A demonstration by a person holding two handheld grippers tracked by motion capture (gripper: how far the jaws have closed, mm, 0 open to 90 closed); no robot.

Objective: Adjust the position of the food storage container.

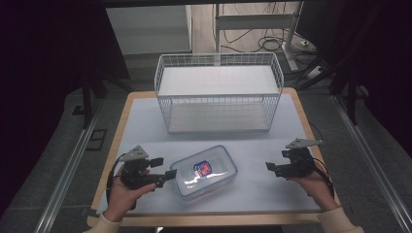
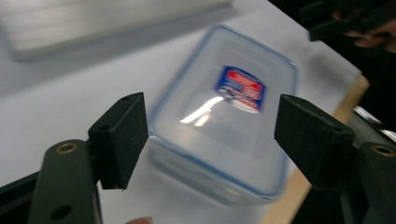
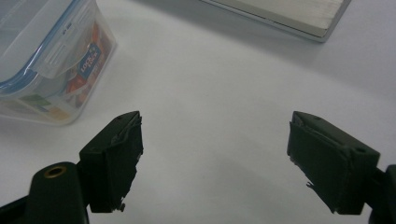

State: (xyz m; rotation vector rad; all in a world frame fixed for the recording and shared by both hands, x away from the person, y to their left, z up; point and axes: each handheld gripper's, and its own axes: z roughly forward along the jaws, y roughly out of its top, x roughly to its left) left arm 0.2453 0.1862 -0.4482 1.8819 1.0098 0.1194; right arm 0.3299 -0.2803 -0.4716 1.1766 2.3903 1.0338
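White mat on desk, wire basket at far edge. Clear lidded container sits near front edge, centre-left. Left gripper jaws spread, at its short end; right gripper jaws spread, holding nothing. Looks empty: light, rigid, slick. Grip across the walls under the lid rim.

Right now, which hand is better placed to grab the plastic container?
Left. The left gripper is open at the container, its fingers framing one end. The right gripper, also open, sits apart over bare table.
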